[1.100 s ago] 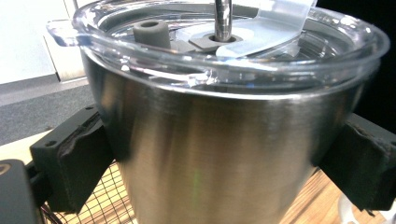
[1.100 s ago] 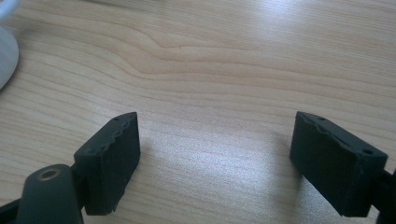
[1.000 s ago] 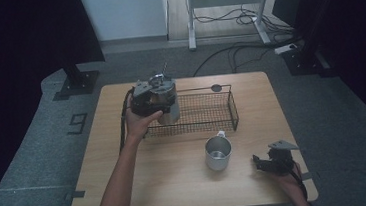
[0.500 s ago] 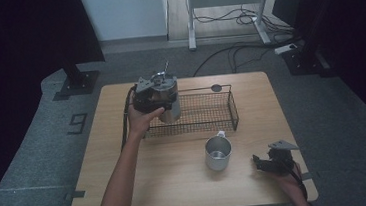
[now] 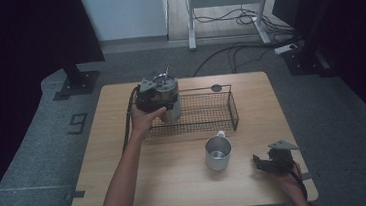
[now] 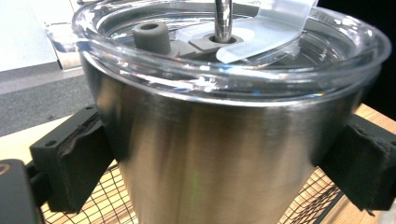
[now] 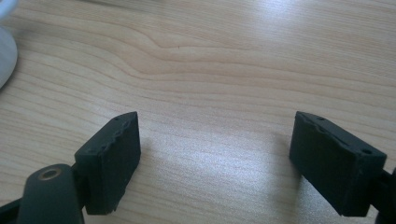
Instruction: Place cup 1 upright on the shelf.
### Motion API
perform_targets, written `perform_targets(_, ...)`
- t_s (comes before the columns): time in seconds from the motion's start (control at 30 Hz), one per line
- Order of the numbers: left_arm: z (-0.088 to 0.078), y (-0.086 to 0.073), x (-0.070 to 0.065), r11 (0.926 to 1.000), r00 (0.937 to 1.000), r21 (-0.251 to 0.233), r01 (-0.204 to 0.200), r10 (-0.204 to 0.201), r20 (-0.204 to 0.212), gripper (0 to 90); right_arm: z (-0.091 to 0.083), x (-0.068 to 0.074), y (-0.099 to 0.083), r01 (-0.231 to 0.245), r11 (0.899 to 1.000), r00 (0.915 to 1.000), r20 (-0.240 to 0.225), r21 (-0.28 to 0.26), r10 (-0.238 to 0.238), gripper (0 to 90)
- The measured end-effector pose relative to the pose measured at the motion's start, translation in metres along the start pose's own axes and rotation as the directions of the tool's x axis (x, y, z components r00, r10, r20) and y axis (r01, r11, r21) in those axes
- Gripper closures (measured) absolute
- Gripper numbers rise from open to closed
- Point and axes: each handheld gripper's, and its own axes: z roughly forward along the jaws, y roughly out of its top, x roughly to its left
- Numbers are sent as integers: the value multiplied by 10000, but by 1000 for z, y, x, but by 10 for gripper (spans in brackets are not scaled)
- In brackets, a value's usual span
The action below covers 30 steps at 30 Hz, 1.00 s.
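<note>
**Tumbler held at the basket's left end**

My left gripper (image 5: 156,96) has its two black jaws pressed against opposite sides of a stainless steel tumbler (image 6: 224,154), so it holds the cup firmly, jaws spread to the cup's width. In the high view the tumbler (image 5: 171,109) sits at the left end of the black wire basket (image 5: 207,112), over or inside it; I cannot tell whether its base rests on the mesh. The tumbler carries a clear plastic lid (image 6: 233,51) with a grey stopper (image 6: 150,36) and a metal straw (image 6: 223,18) standing upright through the middle. I cannot see what is inside.

The rest of the basket looks bare down to its mesh. Just in front of it, apart from it, a metal mug (image 5: 218,152) stands upright on the wooden table (image 5: 178,183), its inside showing only bare metal.

My right gripper (image 5: 261,162) rests low near the table's front right corner, well apart from the mug. Its jaws stand apart with only wood grain between them.
</note>
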Motion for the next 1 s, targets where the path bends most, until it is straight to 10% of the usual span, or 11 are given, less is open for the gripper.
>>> perform_targets(1.0,22,-24,2,9986,9998,504,159,-153,-119,43,0,0,0,-2,10000,10000,8,2,2,163)
